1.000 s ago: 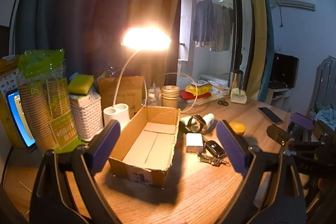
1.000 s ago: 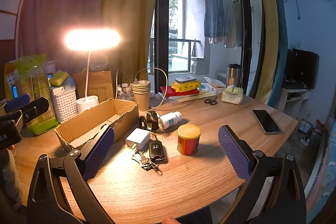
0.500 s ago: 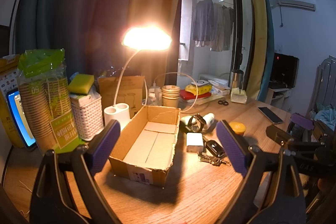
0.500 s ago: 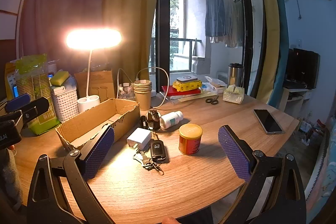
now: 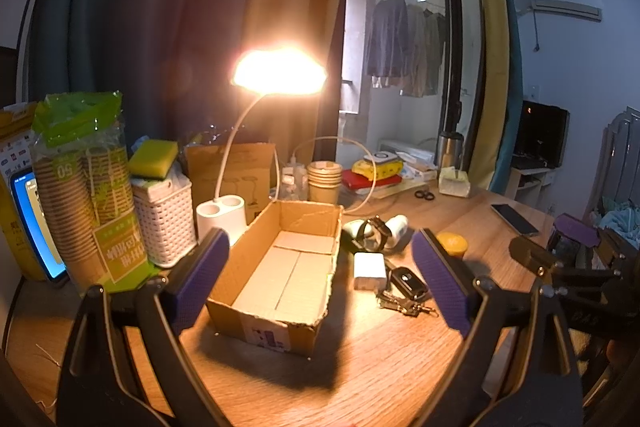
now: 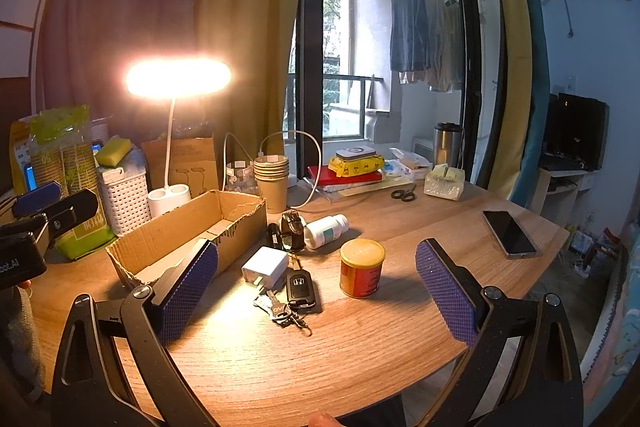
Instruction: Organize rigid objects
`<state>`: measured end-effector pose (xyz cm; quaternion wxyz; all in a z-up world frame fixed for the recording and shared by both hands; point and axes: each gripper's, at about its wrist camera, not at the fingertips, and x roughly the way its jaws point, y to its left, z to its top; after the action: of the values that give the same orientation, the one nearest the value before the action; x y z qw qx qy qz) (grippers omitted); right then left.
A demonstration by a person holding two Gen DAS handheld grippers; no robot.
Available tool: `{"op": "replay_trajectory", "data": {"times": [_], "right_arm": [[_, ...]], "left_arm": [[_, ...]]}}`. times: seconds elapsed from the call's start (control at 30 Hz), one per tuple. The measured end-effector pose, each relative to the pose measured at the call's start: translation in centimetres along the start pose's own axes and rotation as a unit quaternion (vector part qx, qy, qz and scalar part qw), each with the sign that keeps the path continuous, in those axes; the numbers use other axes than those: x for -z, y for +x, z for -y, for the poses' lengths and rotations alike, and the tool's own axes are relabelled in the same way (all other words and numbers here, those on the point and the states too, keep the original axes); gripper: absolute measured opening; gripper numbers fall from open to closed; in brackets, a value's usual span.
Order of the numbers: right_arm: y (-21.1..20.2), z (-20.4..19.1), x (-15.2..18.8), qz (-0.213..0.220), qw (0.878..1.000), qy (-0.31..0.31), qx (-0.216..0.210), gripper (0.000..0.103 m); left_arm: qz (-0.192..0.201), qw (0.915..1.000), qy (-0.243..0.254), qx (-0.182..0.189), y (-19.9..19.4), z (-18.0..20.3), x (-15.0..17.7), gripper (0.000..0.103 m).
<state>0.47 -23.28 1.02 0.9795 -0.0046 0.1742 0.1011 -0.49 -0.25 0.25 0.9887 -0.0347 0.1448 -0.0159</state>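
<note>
Beside the open cardboard box [image 6: 188, 239], on its right flank, the loose rigid things lie in a tight cluster: a white charger [image 6: 265, 265] nearest the box wall, a car key with its key ring [image 6: 301, 291] just past it, an orange tin [image 6: 362, 268] farther right, and a watch [image 6: 291, 230] and white pill bottle [image 6: 326, 225] behind them. The box is empty and its top is open, so it looks set out as the place to gather them, with everything close beside it. Facing the box's near short end, the left gripper [image 5: 320, 281] hovers low over the wooden table [image 6: 320, 359], level, jaws spread wide and holding nothing. To the box's right, the right gripper [image 6: 316, 287] hovers likewise, spread and empty, aimed at the key and charger, probably the first picks.
</note>
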Motion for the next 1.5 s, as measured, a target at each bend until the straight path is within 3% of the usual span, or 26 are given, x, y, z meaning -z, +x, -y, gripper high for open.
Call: {"op": "replay_trajectory", "data": {"times": [0.4, 0.63, 1.0, 1.1, 1.33, 1.43, 1.5], "right_arm": [[0.0, 0.1, 0.0, 0.0, 1.0, 0.001, -0.001, 0.101], [1.2, 0.2, 0.1, -0.017, 1.0, -0.001, -0.001, 0.101], [6.6, 1.4, 2.1, -0.069, 0.998, 0.006, 0.003, 0.101], [8.1, 2.0, 2.8, -0.083, 0.996, 0.014, 0.005, 0.101], [11.5, 2.8, 4.7, -0.119, 0.993, 0.013, 0.01, 0.101], [13.3, 3.4, 5.0, -0.13, 0.991, 0.01, 0.016, 0.101], [14.2, 3.8, 5.0, -0.134, 0.991, 0.007, 0.02, 0.101]], "left_arm": [[-0.009, 1.0, 0.0, -0.003, 0.5, 0.1, 0.1, 0.094], [-0.04, 0.9991, 0.003, -0.016, 2.3, -0.6, 0.9, 0.094], [-0.108, 0.9922, 0.048, -0.039, 9.0, -3.5, 1.6, 0.093], [-0.14, 0.9888, 0.035, -0.038, 11.6, -5.4, 1.7, 0.093], [-0.162, 0.9851, 0.019, -0.053, 14.3, -8.4, 2.3, 0.092], [-0.199, 0.9785, 0.015, -0.051, 16.1, -9.5, 3.0, 0.085], [-0.215, 0.9756, 0.005, -0.046, 16.9, -10.4, 3.5, 0.074]]}}
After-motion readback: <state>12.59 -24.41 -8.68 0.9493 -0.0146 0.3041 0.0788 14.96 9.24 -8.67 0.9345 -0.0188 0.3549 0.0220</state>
